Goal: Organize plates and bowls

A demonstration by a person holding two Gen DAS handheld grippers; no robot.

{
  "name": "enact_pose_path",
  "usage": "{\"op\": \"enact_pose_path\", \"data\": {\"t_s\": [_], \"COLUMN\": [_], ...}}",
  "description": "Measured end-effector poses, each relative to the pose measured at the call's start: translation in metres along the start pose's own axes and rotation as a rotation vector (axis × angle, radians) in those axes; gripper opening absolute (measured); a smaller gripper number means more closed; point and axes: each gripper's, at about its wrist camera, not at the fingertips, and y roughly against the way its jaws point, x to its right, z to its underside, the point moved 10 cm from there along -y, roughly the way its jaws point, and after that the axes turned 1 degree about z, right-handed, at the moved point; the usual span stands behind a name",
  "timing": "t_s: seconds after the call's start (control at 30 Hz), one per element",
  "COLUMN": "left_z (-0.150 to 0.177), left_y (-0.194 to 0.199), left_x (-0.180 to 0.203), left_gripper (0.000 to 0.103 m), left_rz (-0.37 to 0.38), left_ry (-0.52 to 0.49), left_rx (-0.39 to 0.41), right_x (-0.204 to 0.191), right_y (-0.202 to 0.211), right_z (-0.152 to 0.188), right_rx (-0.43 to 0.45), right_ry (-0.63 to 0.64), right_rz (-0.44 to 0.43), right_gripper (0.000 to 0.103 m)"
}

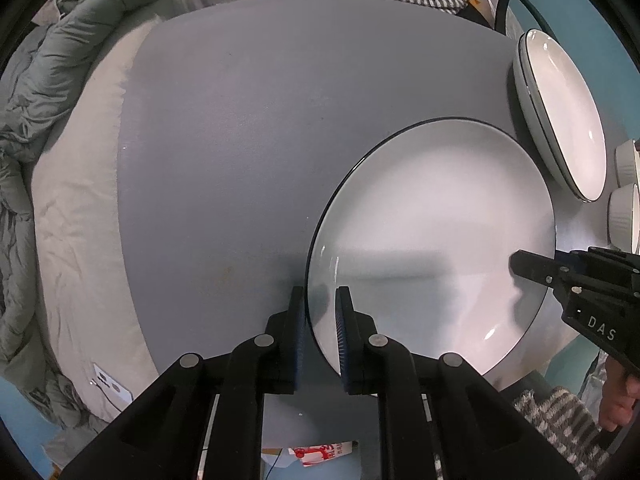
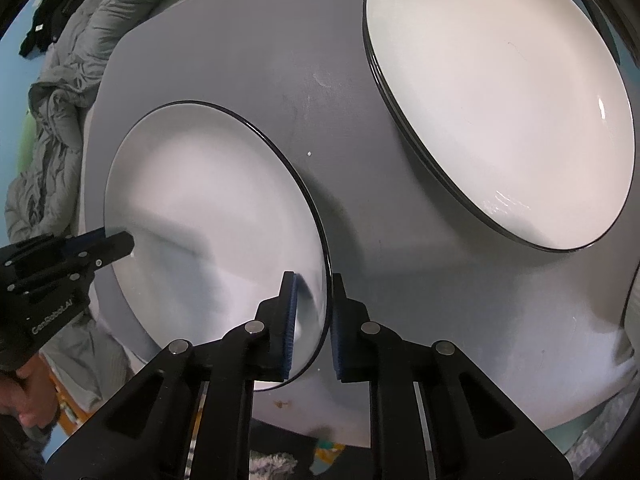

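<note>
While both tools pinch opposite rims of the white plate, the left tool at lower centre and the right tool likewise, the plate sits low over the grey tabletop. Lift evenly, keep it level, then carry it toward the stack of plates at upper right.
</note>
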Motion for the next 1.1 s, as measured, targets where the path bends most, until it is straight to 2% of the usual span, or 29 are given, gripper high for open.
{"op": "enact_pose_path", "data": {"t_s": [0.13, 0.17, 0.2, 0.23, 0.27, 0.3, 0.33, 0.4, 0.43, 0.5, 0.6, 0.73, 0.87, 0.97, 1.03, 1.1], "left_z": [-0.007, -0.008, -0.008, -0.008, -0.010, -0.013, -0.016, -0.018, -0.018, -0.020, -0.015, -0.005, -0.004, -0.006, -0.006, -0.005], "left_y": [0.003, 0.006, 0.010, 0.015, 0.020, 0.024, 0.028, 0.032, 0.031, 0.027, 0.017, 0.004, -0.006, -0.011, -0.016, -0.023], "left_x": [0.007, 0.011, 0.030, 0.044, 0.054, 0.057, 0.061, 0.069, 0.069, 0.058, 0.038, 0.014, 0.006, 0.011, 0.012, 0.010], "left_gripper": [0.014, 0.003, 0.003, 0.003, 0.003, 0.003, 0.003, 0.003, 0.003, 0.003, 0.004, 0.017, 0.035, 0.037, 0.046, 0.047], "left_rz": [-0.008, 0.009, 0.132, 0.195, 0.157, 0.038, -0.020, 0.054, 0.058, 0.018, 0.008, 0.002, 0.057, 0.096, 0.102, 0.112], "left_ry": [0.002, -0.006, -0.014, -0.015, -0.047, -0.103, -0.132, -0.096, -0.087, -0.081, -0.036, -0.003, 0.022, 0.015, 0.008, 0.013], "left_rx": [0.001, 0.010, 0.002, -0.001, 0.013, 0.031, 0.051, 0.056, 0.055, 0.053, 0.017, 0.003, -0.004, -0.007, -0.011, -0.022], "right_x": [-0.003, -0.003, -0.004, -0.006, -0.009, -0.011, -0.010, -0.006, -0.004, 0.000, 0.004, 0.003, 0.002, 0.002, 0.001, 0.001], "right_y": [0.004, 0.006, 0.007, 0.008, 0.010, 0.010, 0.009, 0.005, 0.004, 0.001, -0.002, -0.001, -0.004, -0.006, -0.006, -0.006], "right_z": [0.004, 0.005, 0.005, 0.006, 0.005, 0.006, 0.006, 0.007, 0.006, 0.005, 0.007, 0.006, 0.004, 0.003, 0.007, 0.007], "right_rx": [-0.010, -0.012, -0.013, -0.011, -0.009, -0.015, -0.028, -0.051, -0.046, -0.047, -0.045, -0.034, -0.025, -0.019, -0.013, -0.006], "right_ry": [0.005, 0.006, 0.006, 0.003, -0.003, -0.006, -0.015, -0.051, -0.056, -0.060, -0.061, -0.044, -0.035, -0.026, -0.023, -0.023], "right_rz": [-0.001, 0.001, -0.004, -0.020, -0.043, -0.046, -0.027, 0.017, 0.020, -0.001, -0.006, -0.020, -0.039, -0.045, -0.054, -0.060], "right_gripper": [0.012, 0.011, 0.011, 0.010, 0.008, 0.008, 0.007, 0.008, 0.008, 0.008, 0.007, 0.007, 0.009, 0.010, 0.014, 0.015]}}
